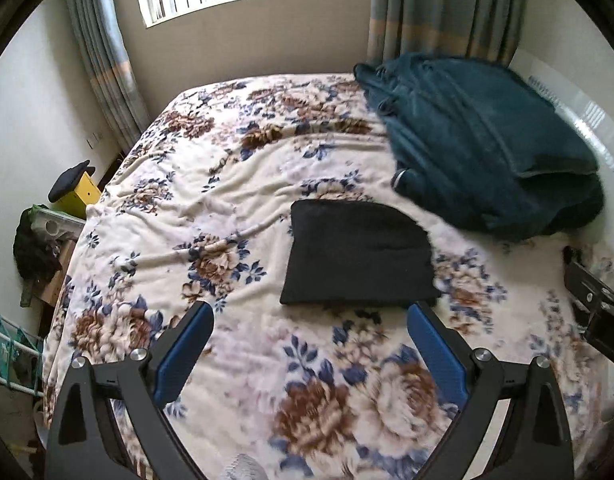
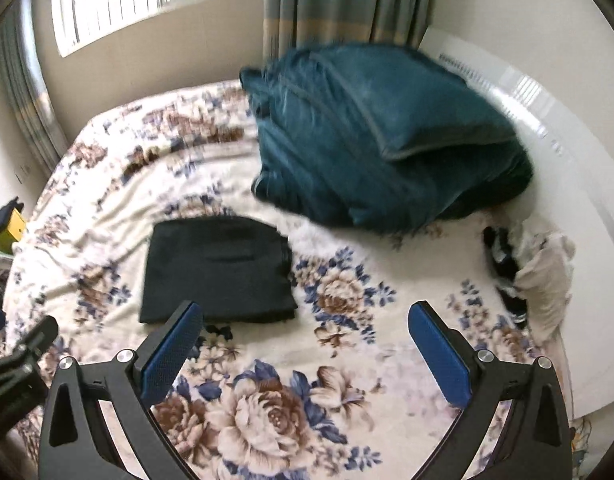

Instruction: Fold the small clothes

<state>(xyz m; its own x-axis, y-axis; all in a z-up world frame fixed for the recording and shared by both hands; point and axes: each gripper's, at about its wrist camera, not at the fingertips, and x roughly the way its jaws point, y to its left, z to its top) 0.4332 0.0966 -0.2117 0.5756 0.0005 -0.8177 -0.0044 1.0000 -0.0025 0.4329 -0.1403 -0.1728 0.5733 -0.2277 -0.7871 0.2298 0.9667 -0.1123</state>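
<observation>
Lying folded into a neat rectangle at centre frame: black garment (image 1: 359, 254), flat on the floral bedspread (image 1: 227, 184). Hovering above it, left claw (image 1: 311, 312) gaping wide, blue pads (image 1: 185, 354) gripping nothing. Gaping equally wide and empty at lower frame: right claw (image 2: 303, 312), black garment (image 2: 217, 270) sitting upper left of it. Resting at upper right: teal blanket (image 2: 379, 136). Bunching at right edge: white and black clothes (image 2: 535, 272).

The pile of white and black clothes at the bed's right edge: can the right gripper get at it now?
Probably yes. The right gripper is open and empty, and only bare floral blanket lies between it and the pile.
</observation>
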